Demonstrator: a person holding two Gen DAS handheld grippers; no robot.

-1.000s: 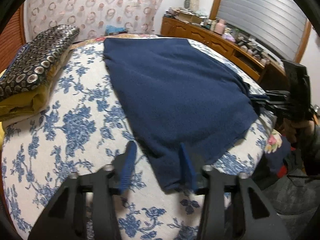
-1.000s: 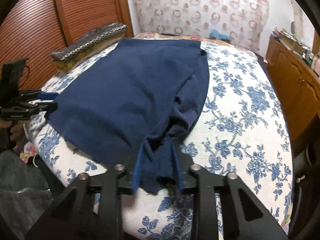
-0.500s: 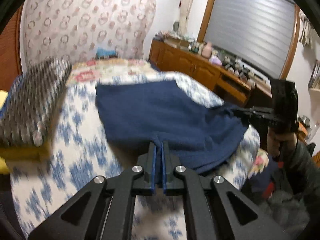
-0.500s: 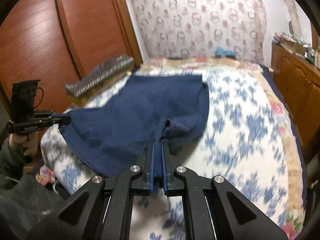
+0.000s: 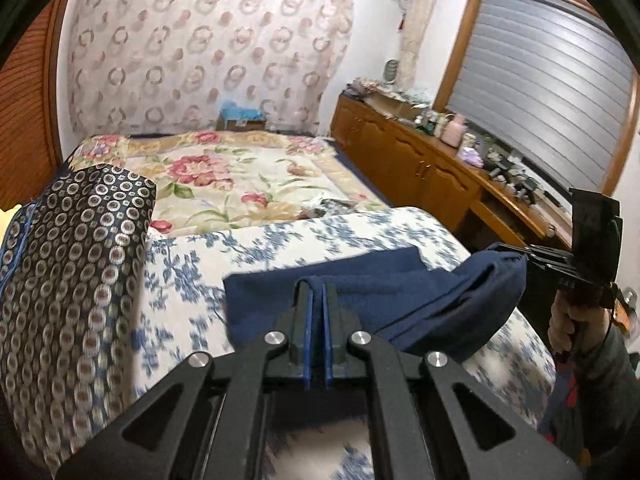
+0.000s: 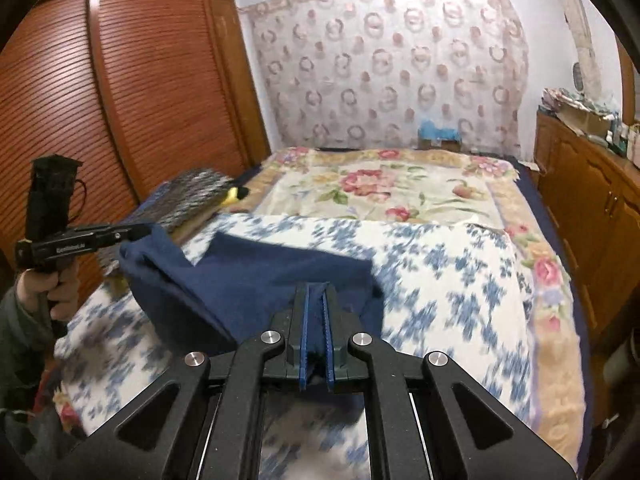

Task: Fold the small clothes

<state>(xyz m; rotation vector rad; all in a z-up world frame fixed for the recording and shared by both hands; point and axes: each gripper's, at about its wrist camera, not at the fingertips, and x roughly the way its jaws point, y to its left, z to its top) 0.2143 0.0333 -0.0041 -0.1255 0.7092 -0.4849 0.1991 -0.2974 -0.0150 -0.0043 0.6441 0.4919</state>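
Two claws, left claw (image 5: 316,292) and right claw (image 6: 316,294), each clamped on one navy garment (image 6: 256,280).

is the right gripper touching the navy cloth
Touching. The right wrist view shows the right gripper shut on the navy cloth, fabric pinched between its fingers.

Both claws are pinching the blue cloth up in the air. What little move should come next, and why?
Probably carry both corners forward and lay them on the far edge. The left claw and right claw are each shut on a near corner of the navy cloth, lifted off the flowered bedspread, while its far part lies flat.
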